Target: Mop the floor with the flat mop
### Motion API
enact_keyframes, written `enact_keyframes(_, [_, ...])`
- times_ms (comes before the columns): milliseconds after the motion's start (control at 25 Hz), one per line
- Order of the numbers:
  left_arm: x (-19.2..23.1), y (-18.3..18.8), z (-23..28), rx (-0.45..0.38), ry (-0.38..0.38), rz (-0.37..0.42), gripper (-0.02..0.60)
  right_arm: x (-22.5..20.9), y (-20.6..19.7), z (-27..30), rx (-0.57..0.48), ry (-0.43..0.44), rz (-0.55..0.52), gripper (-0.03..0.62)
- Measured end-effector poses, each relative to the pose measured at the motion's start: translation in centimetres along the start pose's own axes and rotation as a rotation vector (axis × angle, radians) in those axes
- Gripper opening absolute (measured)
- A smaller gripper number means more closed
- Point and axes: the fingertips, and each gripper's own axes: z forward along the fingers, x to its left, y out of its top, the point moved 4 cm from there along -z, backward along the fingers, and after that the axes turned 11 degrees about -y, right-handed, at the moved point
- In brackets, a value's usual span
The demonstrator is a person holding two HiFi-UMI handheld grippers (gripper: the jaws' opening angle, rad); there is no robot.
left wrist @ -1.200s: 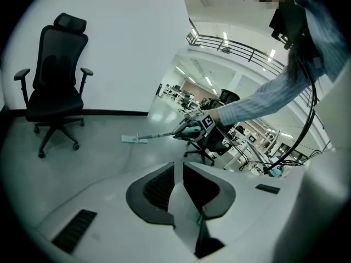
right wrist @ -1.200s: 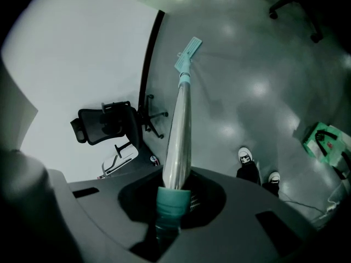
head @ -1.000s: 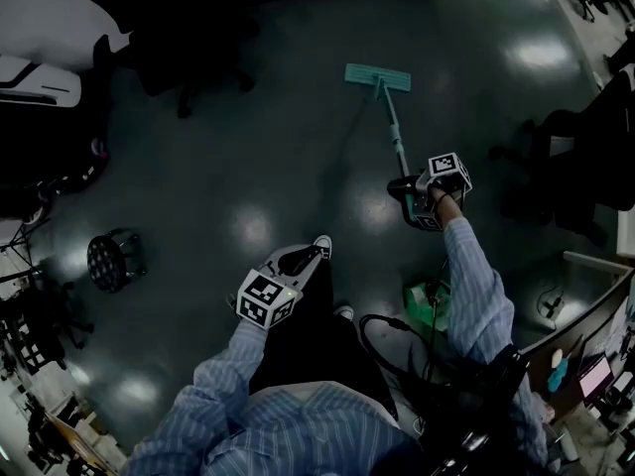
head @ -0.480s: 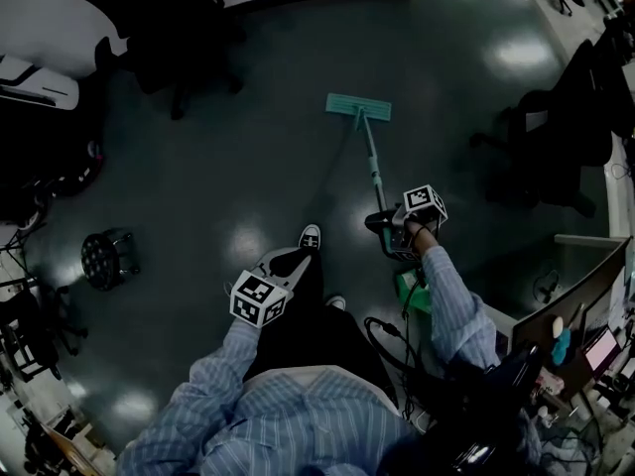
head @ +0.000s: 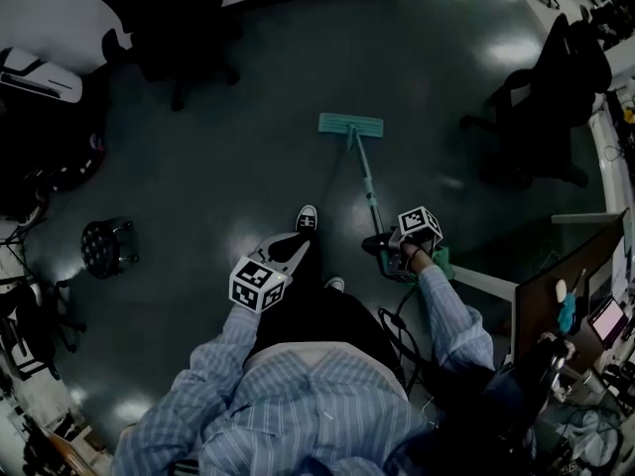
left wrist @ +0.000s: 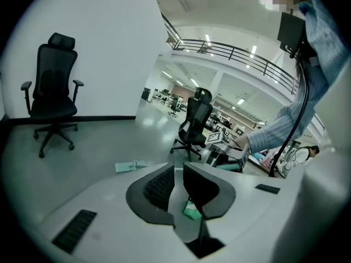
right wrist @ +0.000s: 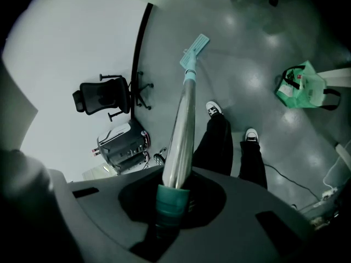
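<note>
The flat mop has a teal head (head: 350,124) lying flat on the dark floor ahead of my feet. Its pole (head: 367,186) slants back to my right gripper (head: 385,245), which is shut on the teal grip at the handle's end. In the right gripper view the pole (right wrist: 184,119) runs out from between the jaws of the right gripper (right wrist: 173,200) to the mop head (right wrist: 196,45). My left gripper (head: 296,253) hangs over my left leg, away from the mop. Its jaws stand almost together with nothing in them (left wrist: 176,182). The left gripper view shows the mop head (left wrist: 130,166) low on the floor.
Black office chairs stand at the back left (head: 164,28) and at the right (head: 541,97). A round black stool (head: 107,246) is at the left. A green bag (right wrist: 300,86) lies by my right foot. Desks with screens (head: 585,305) line the right side.
The mop head has slid back toward me and to the left. My right gripper has drawn in closer to my body with the handle; the left gripper has barely moved.
</note>
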Motion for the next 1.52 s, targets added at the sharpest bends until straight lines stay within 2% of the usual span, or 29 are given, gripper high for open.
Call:
enact_keyframes(440, [-6.6,-4.4,-1.2,-0.037,-0.002,0.01,0.051,-10.3,-13.4,-0.2,0.056,-0.029,-0.039,0.041])
enact_keyframes(800, [-11.6,-7.6,-0.5,0.024,-0.037,0.059,0.051,-18.0,-22.0,-2.0,0.097,-0.026,-0.025,0.04])
enact_keyframes(1160, [-13.4,-9.0,-0.8,0.051,-0.04,0.09,0.051,-21.4,-26.7,-3.4,0.125,-0.051,-0.047,0.04])
enact_keyframes(1520, [-13.8,-9.7,-1.5,0.051,-0.024,0.088,0.051,-21.7,-27.6,-3.1,0.141,-0.055,-0.062,0.04])
